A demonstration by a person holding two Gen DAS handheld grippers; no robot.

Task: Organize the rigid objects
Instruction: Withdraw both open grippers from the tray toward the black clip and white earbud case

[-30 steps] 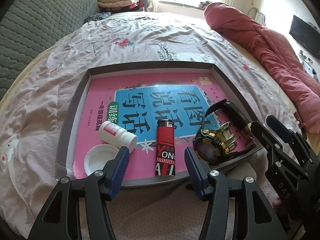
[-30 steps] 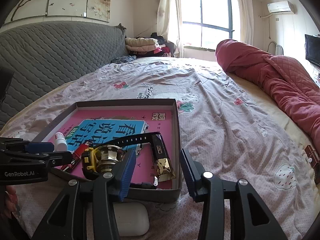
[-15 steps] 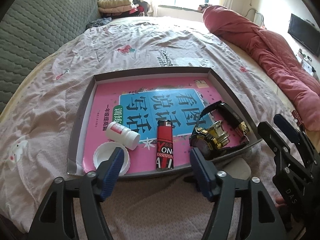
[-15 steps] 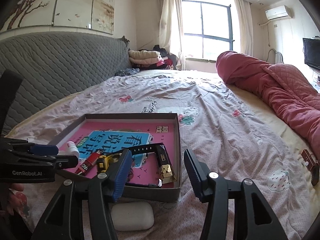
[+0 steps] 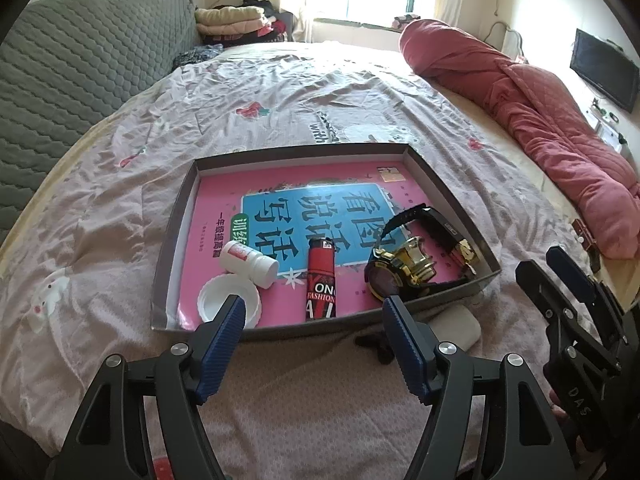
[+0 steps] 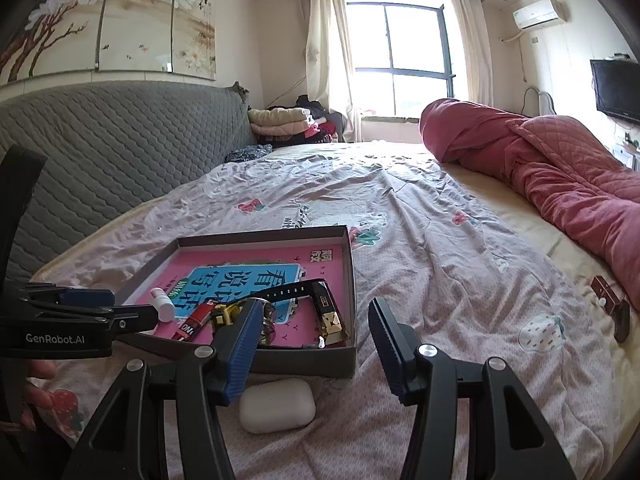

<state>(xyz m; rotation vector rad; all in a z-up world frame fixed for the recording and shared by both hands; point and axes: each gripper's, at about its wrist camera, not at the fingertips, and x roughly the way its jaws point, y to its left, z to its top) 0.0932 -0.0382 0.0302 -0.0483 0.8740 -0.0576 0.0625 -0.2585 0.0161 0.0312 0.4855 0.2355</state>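
Both jaws stand wide apart, empty: left gripper (image 5: 312, 314), right gripper (image 6: 314, 322). White earbud case (image 6: 278, 405) lies on the bed at the tray's (image 6: 304, 362) 6 o'clock edge. It looks light, hard, slick; pinch its flat sides.

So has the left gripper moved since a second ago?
Yes. The left gripper has pulled back and up from the box; the lighter sits farther beyond its fingertips.

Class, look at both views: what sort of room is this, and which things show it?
Most likely a home bedroom: a wide bed under a pink patterned sheet, a rolled red quilted blanket, and a grey quilted headboard.
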